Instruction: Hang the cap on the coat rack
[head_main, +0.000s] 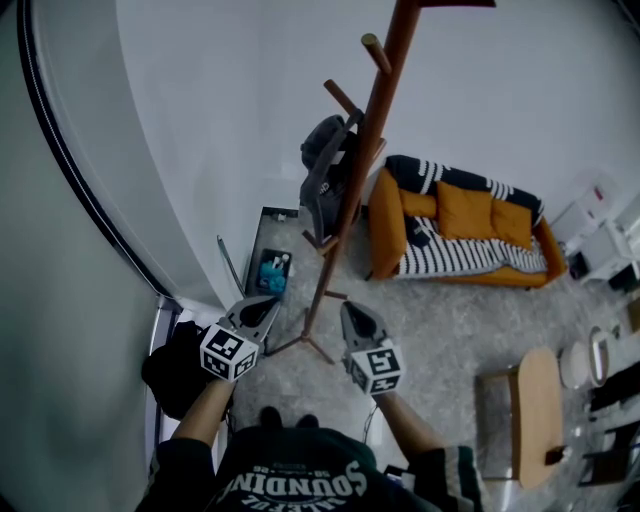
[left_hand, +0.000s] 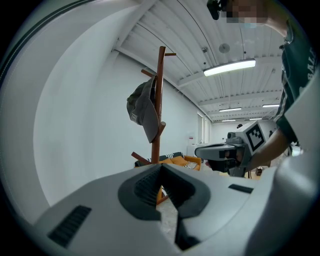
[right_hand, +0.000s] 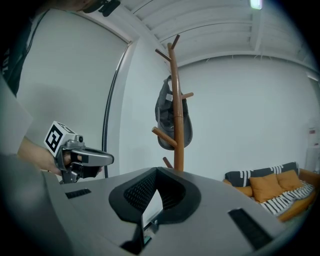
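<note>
A grey cap (head_main: 325, 172) hangs on a peg of the brown wooden coat rack (head_main: 367, 150), which stands on the floor ahead of me. My left gripper (head_main: 262, 312) and right gripper (head_main: 356, 322) are held low, side by side near the rack's feet, both shut and empty. In the left gripper view the cap (left_hand: 142, 107) hangs on the rack (left_hand: 159, 125) well beyond the closed jaws (left_hand: 161, 168), with the right gripper (left_hand: 206, 151) off to the right. The right gripper view shows the cap (right_hand: 165, 117) on the pole (right_hand: 175, 100) above its jaws (right_hand: 156, 171), and the left gripper (right_hand: 106, 159) at left.
An orange sofa (head_main: 455, 235) with a striped blanket stands behind the rack on the right. A wooden table (head_main: 540, 415) is at my right. A black bag (head_main: 172, 372) lies at my left, a dark box (head_main: 272, 265) by the white wall.
</note>
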